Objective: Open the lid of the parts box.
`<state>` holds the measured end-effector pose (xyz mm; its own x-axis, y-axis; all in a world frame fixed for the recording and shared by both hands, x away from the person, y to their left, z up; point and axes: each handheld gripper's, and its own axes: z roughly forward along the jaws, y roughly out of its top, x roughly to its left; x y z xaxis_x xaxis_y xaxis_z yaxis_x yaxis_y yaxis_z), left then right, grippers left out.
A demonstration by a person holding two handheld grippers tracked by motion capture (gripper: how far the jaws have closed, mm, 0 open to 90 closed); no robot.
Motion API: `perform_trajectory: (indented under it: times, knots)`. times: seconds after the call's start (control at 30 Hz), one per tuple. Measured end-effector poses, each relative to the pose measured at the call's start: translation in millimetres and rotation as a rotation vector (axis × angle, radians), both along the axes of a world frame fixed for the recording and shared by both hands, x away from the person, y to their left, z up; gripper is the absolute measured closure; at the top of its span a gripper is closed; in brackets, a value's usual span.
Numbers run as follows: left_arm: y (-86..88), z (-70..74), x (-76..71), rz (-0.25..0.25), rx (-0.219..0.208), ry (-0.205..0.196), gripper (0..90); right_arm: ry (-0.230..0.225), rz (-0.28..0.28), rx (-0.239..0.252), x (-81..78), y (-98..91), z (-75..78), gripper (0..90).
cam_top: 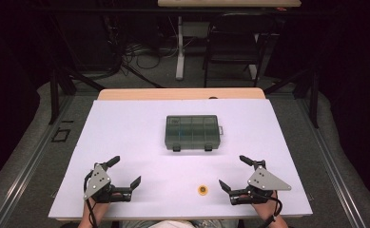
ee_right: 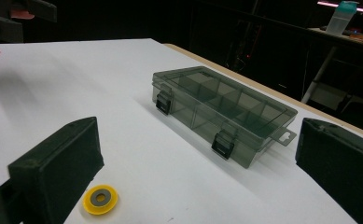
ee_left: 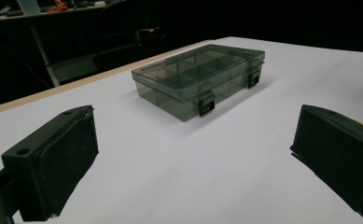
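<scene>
I am holding both tools low over the near edge of the white table top (cam_top: 125, 123). My left gripper (cam_top: 126, 172) is sitting with its jaws spread wide and nothing between them, and my right gripper (cam_top: 233, 172) is standing just as wide, also gripping nothing. Nearest to me, a small round yellow disc with a grey centre and a hole through it (cam_top: 202, 190) is lying flat on the white surface, just left of the right gripper's near jaw and apart from it; in the right gripper view the same disc (ee_right: 100, 199) is showing just beside the lower edge of the left-hand jaw, not touching. Farther out, a smoky grey see-through plastic organiser box (cam_top: 192, 132) is resting flat at the middle of the table, lid down, with inner dividers showing through and two dark latches facing me. It is lying well ahead of both grippers, roughly between their lines. In the left gripper view the box (ee_left: 200, 77) is appearing centred between the jaws, far beyond them.
</scene>
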<state>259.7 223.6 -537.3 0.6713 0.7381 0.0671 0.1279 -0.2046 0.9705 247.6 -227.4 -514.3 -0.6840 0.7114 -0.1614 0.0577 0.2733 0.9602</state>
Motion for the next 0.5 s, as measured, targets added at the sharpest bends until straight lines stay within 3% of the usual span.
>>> perform_trajectory:
  times: [0.5]
  knots:
    - [0.1,-0.9,0.8,0.015,0.01,0.008,0.0,0.005,-0.005,0.001,4.2,1.4,-0.5,0.0]
